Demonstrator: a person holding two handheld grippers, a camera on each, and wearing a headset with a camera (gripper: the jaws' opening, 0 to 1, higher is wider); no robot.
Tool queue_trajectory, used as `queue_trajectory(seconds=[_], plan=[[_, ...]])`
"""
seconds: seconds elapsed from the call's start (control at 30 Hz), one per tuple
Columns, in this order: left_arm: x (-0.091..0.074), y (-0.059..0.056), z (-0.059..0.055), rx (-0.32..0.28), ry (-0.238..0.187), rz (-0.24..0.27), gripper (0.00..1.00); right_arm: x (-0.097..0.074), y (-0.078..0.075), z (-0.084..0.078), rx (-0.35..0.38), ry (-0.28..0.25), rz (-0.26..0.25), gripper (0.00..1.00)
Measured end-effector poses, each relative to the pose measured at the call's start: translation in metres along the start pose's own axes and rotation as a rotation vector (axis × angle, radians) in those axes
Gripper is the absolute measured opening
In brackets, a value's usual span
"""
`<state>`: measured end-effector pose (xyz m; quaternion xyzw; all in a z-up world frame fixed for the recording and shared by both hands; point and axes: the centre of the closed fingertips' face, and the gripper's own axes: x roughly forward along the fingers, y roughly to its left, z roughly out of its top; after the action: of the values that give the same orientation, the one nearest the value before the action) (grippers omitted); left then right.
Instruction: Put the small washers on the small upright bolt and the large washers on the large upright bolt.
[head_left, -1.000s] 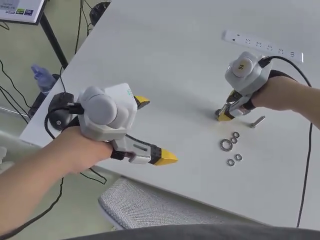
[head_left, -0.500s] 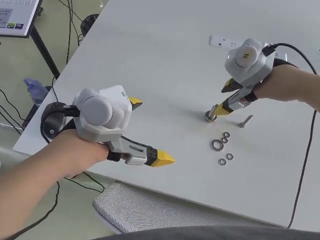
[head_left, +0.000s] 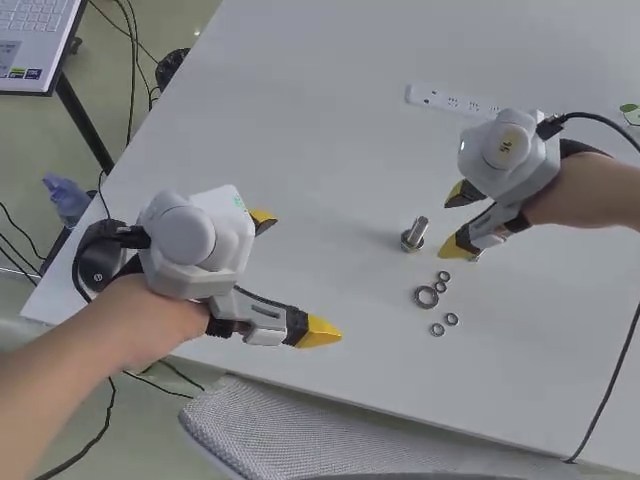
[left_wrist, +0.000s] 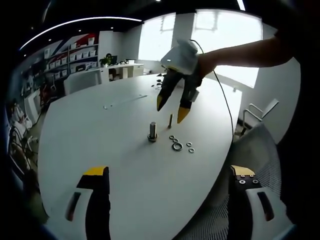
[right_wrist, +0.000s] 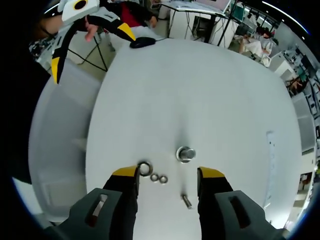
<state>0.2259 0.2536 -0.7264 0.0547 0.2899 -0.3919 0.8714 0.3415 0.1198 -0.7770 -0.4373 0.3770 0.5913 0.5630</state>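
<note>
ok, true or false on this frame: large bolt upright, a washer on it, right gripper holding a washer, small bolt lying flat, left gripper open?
1. The large bolt stands upright on the table. True.
2. A washer sits on the large bolt. False: the washers lie loose on the table beside it.
3. The right gripper is shut on a washer. False: its jaws are apart and empty, above the table.
4. The small bolt lies on its side. True, per the right gripper view.
5. The left gripper is open. True, and it holds nothing.
</note>
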Motion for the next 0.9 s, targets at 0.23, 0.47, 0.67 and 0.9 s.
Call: queue_trajectory(seconds=[0.23, 0.47, 0.67, 0.9], plan=[[-0.001, 0.001, -0.004, -0.002, 0.014, 0.010, 0.99, 0.002, 0.024, -0.002, -0.022, -0.008, 0.032, 0.48], [0.001, 0.002, -0.002, 0.006, 0.019, 0.012, 0.98, 0.004, 0.038, -0.005, -0.022, -0.008, 0.050, 0.48], [0.003, 0.000, -0.001, 0.012, 0.010, 0.012, 0.98, 0.012, 0.047, -0.011, 0.000, -0.015, 0.056, 0.47], [0.001, 0.003, 0.004, 0.010, -0.002, 0.015, 0.97, 0.025, 0.048, -0.018, 0.012, -0.015, 0.050, 0.46]])
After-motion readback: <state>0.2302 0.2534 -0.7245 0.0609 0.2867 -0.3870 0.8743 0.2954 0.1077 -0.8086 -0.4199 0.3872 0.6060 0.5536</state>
